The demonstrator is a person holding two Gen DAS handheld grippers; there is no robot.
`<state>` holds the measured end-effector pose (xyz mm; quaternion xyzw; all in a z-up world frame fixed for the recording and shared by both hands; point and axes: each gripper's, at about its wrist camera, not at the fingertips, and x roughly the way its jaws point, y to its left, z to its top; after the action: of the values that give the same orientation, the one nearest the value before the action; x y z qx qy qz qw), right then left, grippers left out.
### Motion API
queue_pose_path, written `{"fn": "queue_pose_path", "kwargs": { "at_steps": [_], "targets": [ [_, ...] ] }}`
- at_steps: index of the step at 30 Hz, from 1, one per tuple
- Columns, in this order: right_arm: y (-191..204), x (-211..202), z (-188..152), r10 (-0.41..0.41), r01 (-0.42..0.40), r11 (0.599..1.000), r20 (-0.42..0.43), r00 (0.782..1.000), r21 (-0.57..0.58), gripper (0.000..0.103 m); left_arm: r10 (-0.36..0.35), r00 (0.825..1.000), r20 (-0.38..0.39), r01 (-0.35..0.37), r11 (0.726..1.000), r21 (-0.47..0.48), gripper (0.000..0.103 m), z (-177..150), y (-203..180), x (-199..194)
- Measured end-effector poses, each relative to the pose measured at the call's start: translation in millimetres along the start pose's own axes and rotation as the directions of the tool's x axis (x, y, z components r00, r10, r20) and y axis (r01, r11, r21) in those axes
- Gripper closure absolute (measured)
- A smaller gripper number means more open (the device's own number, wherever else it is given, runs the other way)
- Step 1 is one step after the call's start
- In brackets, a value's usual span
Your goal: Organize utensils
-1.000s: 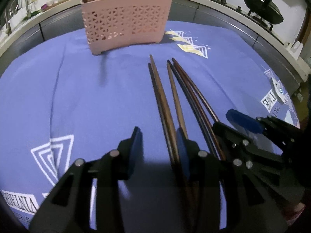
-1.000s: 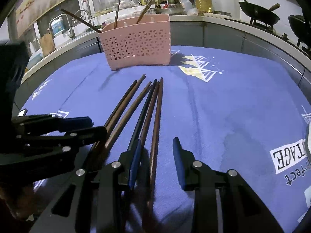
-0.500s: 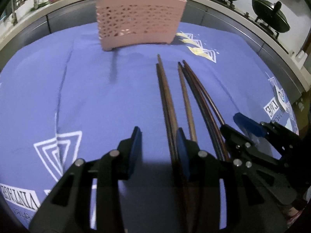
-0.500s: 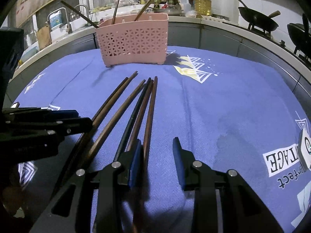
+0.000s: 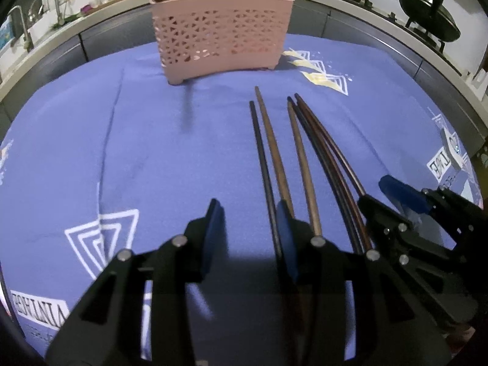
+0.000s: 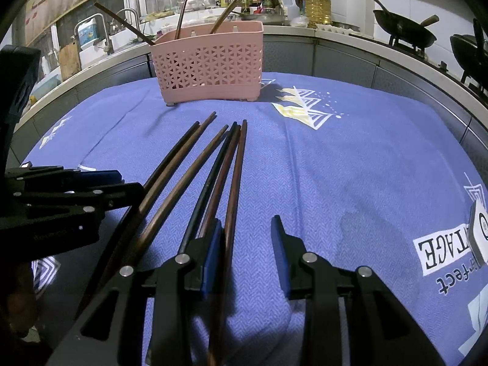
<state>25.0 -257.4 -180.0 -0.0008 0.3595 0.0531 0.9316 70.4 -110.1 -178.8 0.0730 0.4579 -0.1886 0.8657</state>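
- Nearest, the left gripper [image 5: 248, 231] is held with its jaws spread and nothing pinched; its right finger sits against the near ends of the leftmost chopsticks [image 5: 276, 164].
- The right gripper [image 6: 245, 244] is likewise spread, with one brown chopstick [image 6: 233, 201] lying between its fingers, just beside the left pad, not visibly squeezed.
- Six chopsticks are laid side by side on the blue cloth [image 6: 350, 158], tips pointing far, towards the basket.
- They are judged light, stiff and smooth, so rolling or slipping is likely; a hold near the thick near ends, across the shaft, is advised.
- Being thin and close together, they are best taken one at a time.
- Farthest, the pink basket [image 6: 210, 64] is seen upright with three chopsticks already in it.
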Motion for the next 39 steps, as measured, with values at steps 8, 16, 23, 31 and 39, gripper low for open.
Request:
{"fn": "queue_pose_path", "kwargs": {
  "at_steps": [8,16,23,31,39],
  "targets": [
    [-6,-2,-1,-0.008,0.008,1.000,0.002,1.000,0.016,0.069,0.053,0.999,0.010,-0.053,0.999,0.005,0.065,-1,1,-2],
    [-7,-1,-1,-0.017,0.017,1.000,0.002,1.000,0.008,0.069,0.069,0.997,0.017,-0.069,0.998,0.004,0.065,-2,4,-2],
    [-6,0,-1,-0.017,0.017,1.000,0.002,1.000,0.007,0.069,0.074,0.997,0.018,-0.074,0.997,-0.005,0.059,-3,6,-2],
    [-6,0,-1,-0.019,0.019,1.000,0.001,1.000,0.007,0.069,0.078,0.997,0.023,-0.078,0.997,-0.002,0.059,-4,6,-2],
    [-6,0,-1,-0.019,0.019,1.000,0.001,1.000,0.007,0.069,0.090,0.996,0.017,-0.091,0.996,0.009,0.058,-6,6,-3]
  ]
}}
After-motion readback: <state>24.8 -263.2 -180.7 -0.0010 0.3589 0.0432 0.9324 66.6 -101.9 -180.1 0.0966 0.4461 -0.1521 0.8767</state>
